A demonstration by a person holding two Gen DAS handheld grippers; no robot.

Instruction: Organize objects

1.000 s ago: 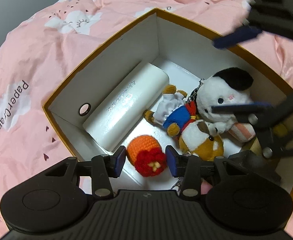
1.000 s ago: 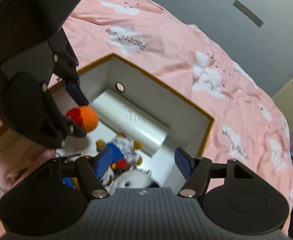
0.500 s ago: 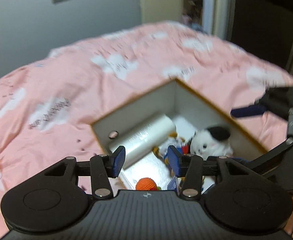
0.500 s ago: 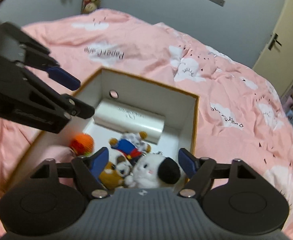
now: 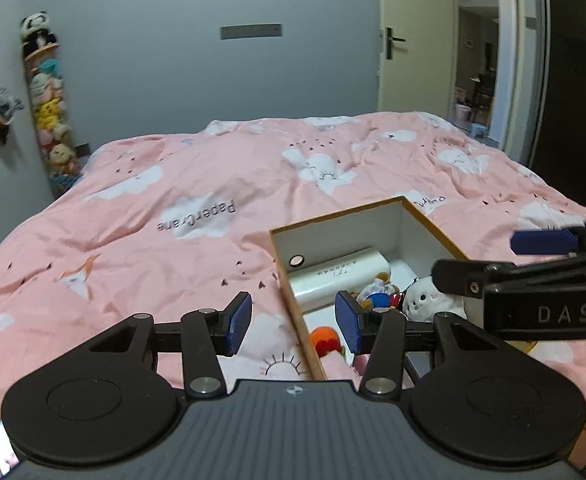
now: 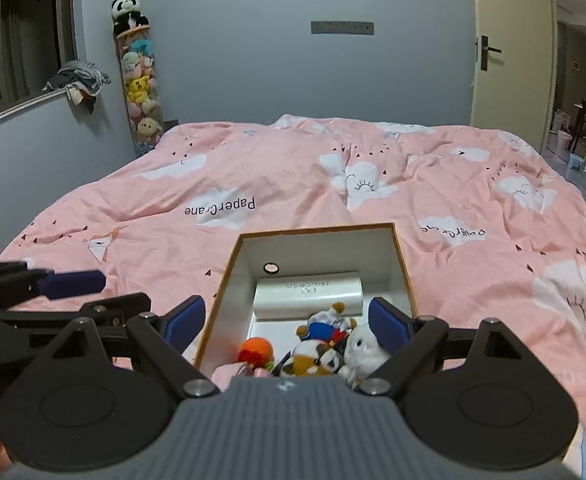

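Observation:
An open white box with a tan rim (image 6: pixel 317 228) (image 5: pixel 333 216) sits on the pink bed. Inside lie a white cylinder (image 6: pixel 308 294) (image 5: pixel 339 276), an orange crochet toy (image 6: pixel 256 351) (image 5: pixel 324 339), a small blue-and-white doll (image 6: pixel 327 326) (image 5: pixel 377 294), a brown-and-white plush (image 6: pixel 311 364) and a white plush (image 6: pixel 363 346) (image 5: pixel 423 300). My left gripper (image 5: pixel 293 328) is open and empty, raised over the box's left wall. My right gripper (image 6: pixel 287 326) is open and empty, raised above the box's near end. Each gripper shows at the edge of the other's view.
The pink cloud-print duvet (image 6: pixel 333 184) covers the bed around the box. A tall tube of plush toys (image 6: pixel 141 80) stands in the far left corner. A door (image 6: pixel 505 60) is at the right of the grey wall.
Both grippers have lifted up and back from inside the box. The orange crochet toy that was between my left fingers now lies on the box floor. The views now take in the room.

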